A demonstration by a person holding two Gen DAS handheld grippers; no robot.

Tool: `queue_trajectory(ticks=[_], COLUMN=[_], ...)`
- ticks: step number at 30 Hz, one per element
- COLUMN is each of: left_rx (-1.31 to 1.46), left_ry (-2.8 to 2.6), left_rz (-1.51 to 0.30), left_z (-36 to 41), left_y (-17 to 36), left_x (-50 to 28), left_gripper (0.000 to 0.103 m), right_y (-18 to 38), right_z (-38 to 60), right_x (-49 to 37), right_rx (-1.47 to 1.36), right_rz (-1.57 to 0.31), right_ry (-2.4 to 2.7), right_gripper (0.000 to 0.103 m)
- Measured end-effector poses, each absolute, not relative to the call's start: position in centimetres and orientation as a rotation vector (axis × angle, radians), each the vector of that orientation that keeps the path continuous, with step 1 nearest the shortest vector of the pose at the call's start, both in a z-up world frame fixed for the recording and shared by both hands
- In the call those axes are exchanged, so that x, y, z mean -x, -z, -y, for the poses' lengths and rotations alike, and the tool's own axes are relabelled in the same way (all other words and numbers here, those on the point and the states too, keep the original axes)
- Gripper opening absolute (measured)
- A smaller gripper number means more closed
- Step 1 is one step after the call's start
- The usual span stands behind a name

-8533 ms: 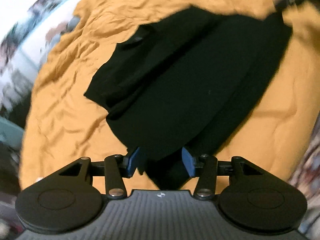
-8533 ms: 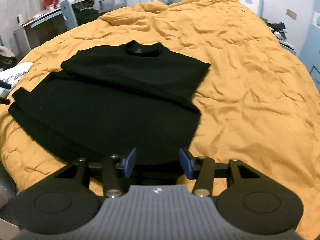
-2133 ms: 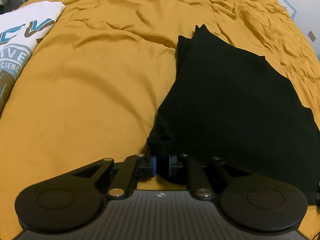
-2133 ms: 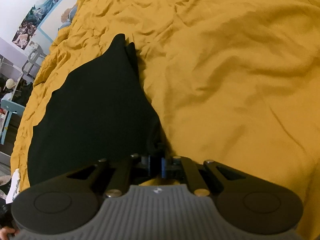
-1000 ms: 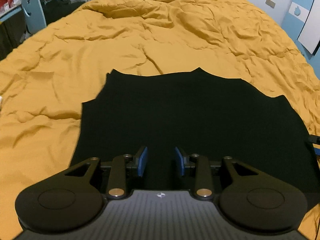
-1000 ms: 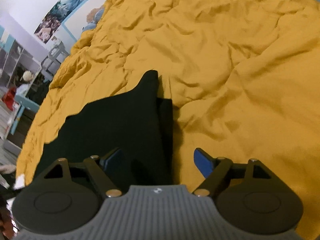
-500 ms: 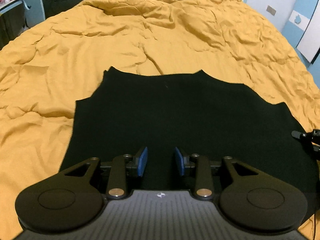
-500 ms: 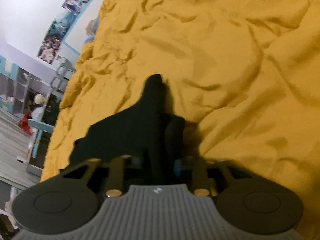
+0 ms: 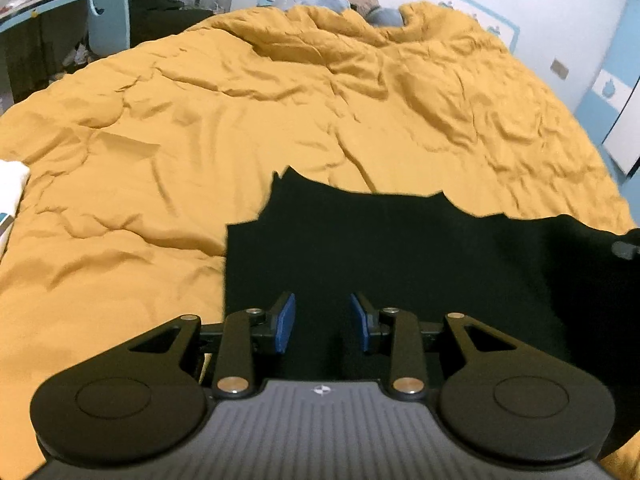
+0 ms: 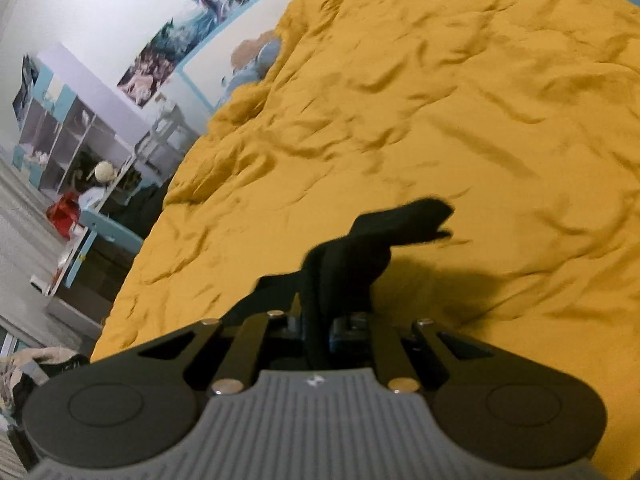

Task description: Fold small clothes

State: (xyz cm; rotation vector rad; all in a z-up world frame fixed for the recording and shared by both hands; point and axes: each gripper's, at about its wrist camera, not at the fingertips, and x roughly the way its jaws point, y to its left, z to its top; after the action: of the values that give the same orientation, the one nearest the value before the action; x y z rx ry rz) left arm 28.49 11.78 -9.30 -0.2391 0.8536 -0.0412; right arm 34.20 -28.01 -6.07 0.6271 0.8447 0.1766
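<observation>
Black cloth is bunched between the pads of the right gripper (image 10: 320,336): its jaws have just been closing and now pinch the right-hand edge of the black garment (image 9: 400,256), which half a second ago lay flatter on the bed. That edge now stands lifted off the mustard duvet (image 9: 200,120), its loose corner flopping forward above its own shadow. The rest of the garment lies spread on the duvet in front of the left gripper (image 9: 322,322), whose blue pads stand partly apart over the near hem, touching nothing I can make out. I judge the next fold is starting: the raised side is likely to be carried across the garment.
</observation>
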Motion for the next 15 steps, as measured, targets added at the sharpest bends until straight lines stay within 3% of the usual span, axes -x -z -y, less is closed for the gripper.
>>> queue_trajectory(ticks=[15], left_rx=[0.329], left_ry=[-0.014], left_rz=[-0.826], left_z=[-18.6], left_y=[8.7], left_x=[-27.9], left_gripper=[0.039], right_y=[5.4], right_z=[8.8], right_x=[-38.9], right_rx=[-0.585], right_rz=[-0.959], right_ry=[-0.233], right_gripper=[0.004])
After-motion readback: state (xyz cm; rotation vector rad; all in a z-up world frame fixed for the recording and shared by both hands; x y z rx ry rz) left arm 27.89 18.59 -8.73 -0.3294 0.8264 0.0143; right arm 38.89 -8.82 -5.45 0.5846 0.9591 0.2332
